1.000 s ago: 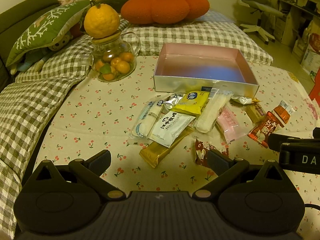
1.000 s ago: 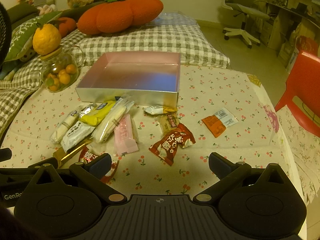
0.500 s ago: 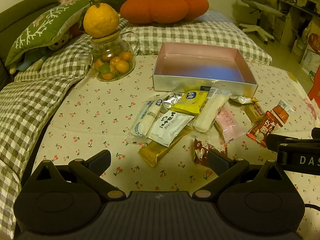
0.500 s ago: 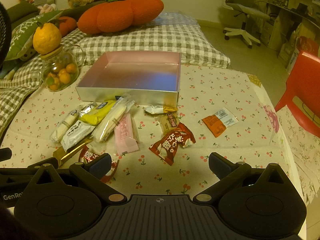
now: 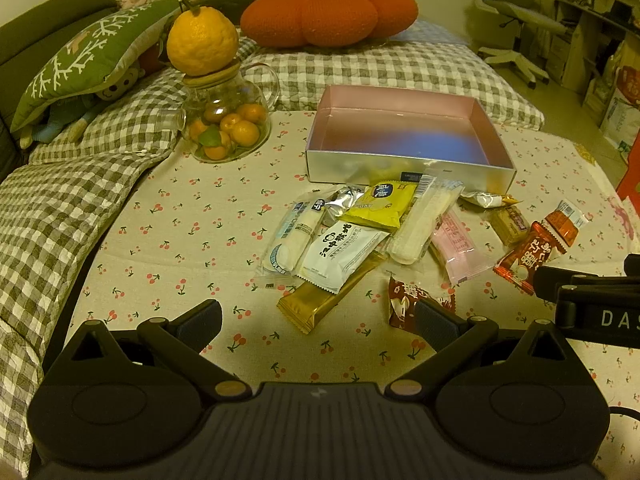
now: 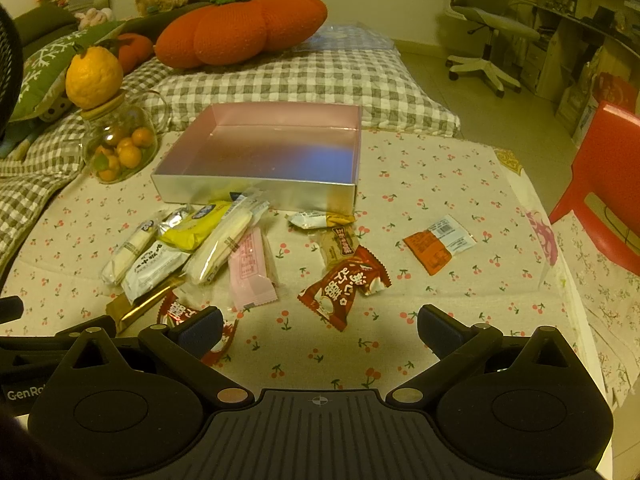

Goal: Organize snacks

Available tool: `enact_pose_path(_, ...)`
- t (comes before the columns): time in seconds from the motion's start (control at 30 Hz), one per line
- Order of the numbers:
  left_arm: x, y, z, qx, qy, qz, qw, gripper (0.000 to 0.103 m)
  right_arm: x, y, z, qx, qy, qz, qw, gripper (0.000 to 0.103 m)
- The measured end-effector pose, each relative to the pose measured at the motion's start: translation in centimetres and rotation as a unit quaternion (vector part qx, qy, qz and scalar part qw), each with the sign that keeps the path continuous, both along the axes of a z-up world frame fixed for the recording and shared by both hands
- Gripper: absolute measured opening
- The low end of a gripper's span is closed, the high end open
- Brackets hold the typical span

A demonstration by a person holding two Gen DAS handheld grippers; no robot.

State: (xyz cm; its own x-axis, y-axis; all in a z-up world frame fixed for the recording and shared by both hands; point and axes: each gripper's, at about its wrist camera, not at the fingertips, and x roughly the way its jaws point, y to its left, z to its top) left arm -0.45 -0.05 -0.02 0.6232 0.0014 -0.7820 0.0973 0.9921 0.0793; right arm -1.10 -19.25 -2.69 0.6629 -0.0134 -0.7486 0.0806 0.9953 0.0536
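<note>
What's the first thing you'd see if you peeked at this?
Probably the heap of snack packets spilled on the cherry-print cloth, right in front of the empty pink box. Next, the big yellow citrus sitting on top of a glass jar of small oranges, left of the box, and the fat orange pumpkin cushion behind. Both grippers, left and right, hover open near the packets.

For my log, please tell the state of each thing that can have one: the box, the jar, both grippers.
pink box: open, empty
glass jar: lid on, large citrus fruit on top
left gripper: open, empty
right gripper: open, empty
</note>
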Motion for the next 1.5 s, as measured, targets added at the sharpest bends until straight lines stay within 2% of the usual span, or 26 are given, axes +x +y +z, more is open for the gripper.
enact_pose_path(0.77, 0.2, 0.1, -0.1, 0.003, 0.008, -0.008, 0.9999, 0.102, 0.0, 0.0, 0.0, -0.004, 0.004, 0.001, 1.000, 0.103)
enact_pose_path(0.9, 0.5, 0.2, 0.2, 0.007, -0.004, -0.019, 0.9998, 0.102, 0.3, -0.3, 0.4, -0.006, 0.010, 0.012, 1.000, 0.103)
enact_pose_path(1.0, 0.9, 0.6, 0.4, -0.014, -0.007, -0.030, 0.9994, 0.102, 0.9, -0.8, 0.6, 0.004, 0.020, 0.015, 1.000, 0.103)
enact_pose_path(1.2, 2.6, 1.1, 0.3, -0.040, 0.027, -0.064, 0.9967, 0.102, 2.8, -1.8, 1.0, 0.031, 0.042, 0.039, 0.998, 0.103)
enact_pose_path(1.27, 3.2, 1.1, 0.3, -0.035, 0.030, -0.079, 0.9958, 0.102, 3.5, -2.1, 1.1, 0.052, 0.048, 0.049, 0.996, 0.103)
enact_pose_path(1.33, 3.7, 1.0, 0.2, -0.013, 0.029, -0.092, 0.9953, 0.100, 4.5, -2.4, 0.9, 0.073, 0.060, 0.058, 0.994, 0.103)
enact_pose_path(1.5, 5.4, 2.3, -0.8, -0.037, 0.040, -0.097, 0.9938, 0.098, 6.5, -2.3, -0.1, 0.120, 0.068, 0.084, 0.987, 0.103)
